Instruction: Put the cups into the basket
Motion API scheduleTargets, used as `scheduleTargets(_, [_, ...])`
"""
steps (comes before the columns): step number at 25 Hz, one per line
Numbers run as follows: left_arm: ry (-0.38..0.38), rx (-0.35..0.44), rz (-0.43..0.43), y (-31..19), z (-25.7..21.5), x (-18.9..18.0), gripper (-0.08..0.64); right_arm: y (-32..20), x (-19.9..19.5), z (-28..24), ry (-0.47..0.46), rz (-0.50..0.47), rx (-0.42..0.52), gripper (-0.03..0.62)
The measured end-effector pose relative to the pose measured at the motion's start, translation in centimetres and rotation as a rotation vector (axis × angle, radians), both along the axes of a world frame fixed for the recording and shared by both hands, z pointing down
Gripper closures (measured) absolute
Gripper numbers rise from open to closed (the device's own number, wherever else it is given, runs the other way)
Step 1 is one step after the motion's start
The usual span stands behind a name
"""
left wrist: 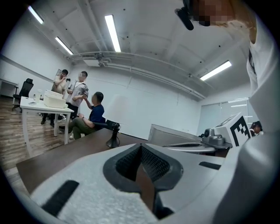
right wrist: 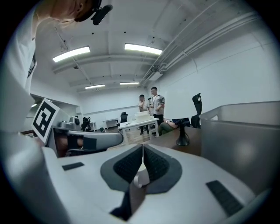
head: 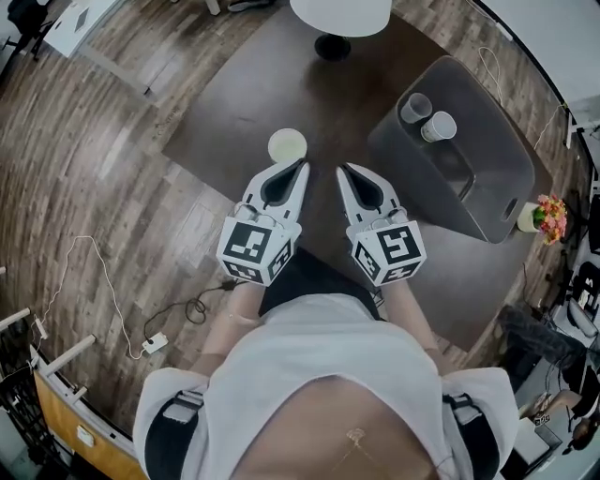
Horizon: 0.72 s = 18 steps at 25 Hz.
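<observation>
In the head view a pale cup stands upright on the brown table, just beyond my left gripper. A grey basket sits on the table to the right, with two cups lying in its far end. My right gripper is level with the left one, between the lone cup and the basket. In both gripper views the left gripper and right gripper are shut and hold nothing. The basket wall rises close on the right in the right gripper view.
A white lamp on a black foot stands at the table's far end. A small flower pot sits beyond the basket's near right corner. A cable and plug lie on the wooden floor at left. Several people gather by a white desk across the room.
</observation>
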<state>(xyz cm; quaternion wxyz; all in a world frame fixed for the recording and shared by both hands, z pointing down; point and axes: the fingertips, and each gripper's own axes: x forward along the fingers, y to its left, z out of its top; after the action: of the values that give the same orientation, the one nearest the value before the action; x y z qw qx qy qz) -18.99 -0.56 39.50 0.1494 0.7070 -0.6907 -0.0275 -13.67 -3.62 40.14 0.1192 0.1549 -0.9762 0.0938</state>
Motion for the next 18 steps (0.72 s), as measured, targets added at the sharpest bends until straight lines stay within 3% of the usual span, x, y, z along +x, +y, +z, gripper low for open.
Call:
scheduleTargets(8, [0.02, -0.016, -0.053, 1.4, 0.8, -3.7, 0.551, 1.0, -4.0, 1.4, 0.101, -0.123, -0.018, 0.566])
scheduleTargets(13, [0.038, -0.034, -0.079, 1.7, 1.8, -5.5, 0.551, 1.9, -6.3, 2.6, 0.173, -0.23, -0.028, 0.447])
scheduleTargets(18, [0.062, -0.048, -0.116, 1.8, 3.0, -7.7, 0.551, 3.1, -8.5, 5.1, 0.32, -0.37, 0.004, 0.246])
